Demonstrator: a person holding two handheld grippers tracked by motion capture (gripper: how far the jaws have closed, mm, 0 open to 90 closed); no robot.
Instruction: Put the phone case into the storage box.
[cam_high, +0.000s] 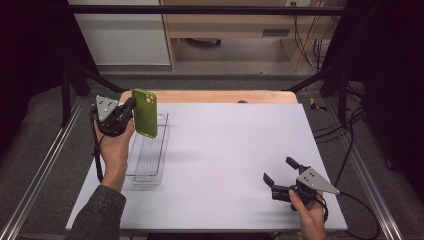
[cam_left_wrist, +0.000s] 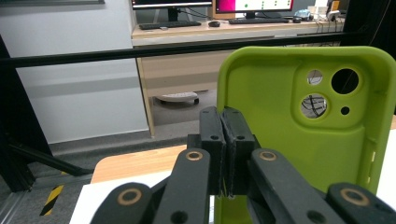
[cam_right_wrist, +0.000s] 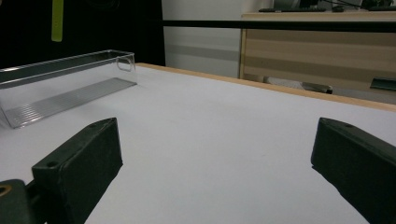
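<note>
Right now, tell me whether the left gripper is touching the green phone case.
Touching. The left gripper view shows the left gripper shut on the edge of the green phone case; the high view shows the case held above the clear tray.

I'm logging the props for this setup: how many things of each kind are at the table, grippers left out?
Green phone case: 1
Clear plastic tray: 1
Total: 2

a lab or test workspace is indicated: the white-topped table (cam_high: 240, 165) is framed by black metal rails (cam_high: 200, 10), cables (cam_high: 307, 45) are hung by a wooden desk (cam_left_wrist: 187, 37), where monitors (cam_left_wrist: 254, 4) and keyboards (cam_left_wrist: 163, 24) are seen.
</note>
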